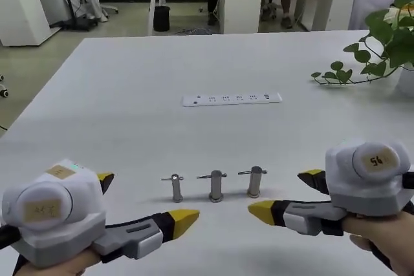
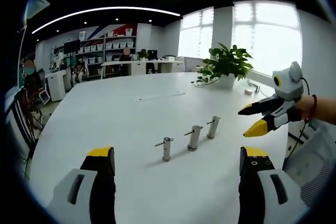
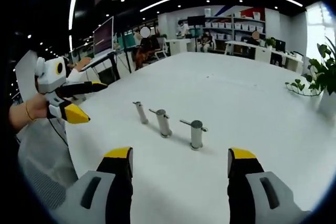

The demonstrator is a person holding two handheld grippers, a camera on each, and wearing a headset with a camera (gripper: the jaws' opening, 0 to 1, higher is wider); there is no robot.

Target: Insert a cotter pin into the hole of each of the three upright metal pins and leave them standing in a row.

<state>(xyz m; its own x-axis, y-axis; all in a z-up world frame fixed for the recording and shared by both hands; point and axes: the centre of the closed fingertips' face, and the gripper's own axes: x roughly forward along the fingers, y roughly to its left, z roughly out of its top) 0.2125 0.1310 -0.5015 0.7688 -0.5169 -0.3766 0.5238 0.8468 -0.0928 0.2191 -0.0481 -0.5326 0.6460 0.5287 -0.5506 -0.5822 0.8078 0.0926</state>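
Three pins (image 1: 216,186) are seen upright in a row between left gripper (image 1: 143,198) and right gripper (image 1: 286,192), both held spread, empty.

Holes of metal pins (image 1: 216,187) too small; plant (image 1: 394,46) partly off-edge.

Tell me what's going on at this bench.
A person is working at a white table with two hand-held tools. The left claw and right claw are both open and empty, flanking three upright metal pins that stand in a row. Each one appears to have a cotter pin through its top, so the job looks done.
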